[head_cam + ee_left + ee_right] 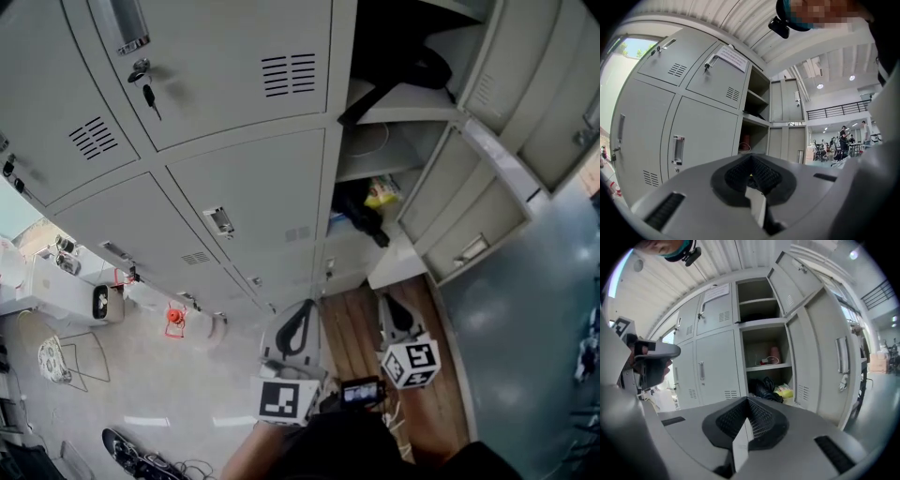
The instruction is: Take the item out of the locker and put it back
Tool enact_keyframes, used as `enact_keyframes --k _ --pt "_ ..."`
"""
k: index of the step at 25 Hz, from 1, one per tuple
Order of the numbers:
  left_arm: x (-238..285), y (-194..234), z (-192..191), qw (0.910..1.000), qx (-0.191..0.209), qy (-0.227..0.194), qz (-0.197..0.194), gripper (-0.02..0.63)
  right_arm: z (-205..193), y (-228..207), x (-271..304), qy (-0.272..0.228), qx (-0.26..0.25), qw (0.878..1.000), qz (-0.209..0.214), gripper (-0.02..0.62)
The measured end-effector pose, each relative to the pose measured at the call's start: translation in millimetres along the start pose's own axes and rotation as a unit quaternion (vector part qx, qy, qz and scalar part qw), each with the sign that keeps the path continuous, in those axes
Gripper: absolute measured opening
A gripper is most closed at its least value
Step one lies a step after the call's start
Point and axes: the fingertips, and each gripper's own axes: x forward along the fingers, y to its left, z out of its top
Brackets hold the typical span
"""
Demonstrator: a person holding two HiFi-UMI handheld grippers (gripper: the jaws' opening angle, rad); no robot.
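Gripping state: the left claw [306,304] and the right claw [391,307] were both shut, pads together, with nothing between them in either gripper view.
Claw position: both sat in the lower middle of the head view, outside the locker [330,216] and well apart from its opening.
Task's thing: a black bundle [360,214] and a yellow packet [382,192] lay touching inside the open lower compartment, centre right of the head view. Which of them was the item I could not tell.
Stage: contents in the locker and empty claws fitted either an item waiting to come out or one already returned.
Shelf above: a white cable [764,361] and a reddish object [774,354] rested there.
Doors: the compartment door [464,225] stood wide open toward the right of the head view, with another open above it.
Risk, snagging: the bundle looked soft and loose, so a claw pulling or pushing it would likely drag the packet along and tip it off the compartment's front edge.
Risk, collision: a claw going in from the right could clip the open door's edge and swing it.
Risk, weak grip: a pinch on a loose fold could slip and drop the bundle to the floor [356,328].
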Motion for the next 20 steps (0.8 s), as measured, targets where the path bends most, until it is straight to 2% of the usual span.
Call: enact_keyframes --k 7,20 --pt "-28 6 -5 1.0000 -0.005 -0.001 0.007 -0.008 33 36 -62 -0.041 -0.009 0.999 -0.008 -0.005" --pt "-34 12 -3 1.0000 -0.005 -0.004 0.003 -0.008 46 64 -70 -0.059 -0.043 0.997 0.006 -0.005"
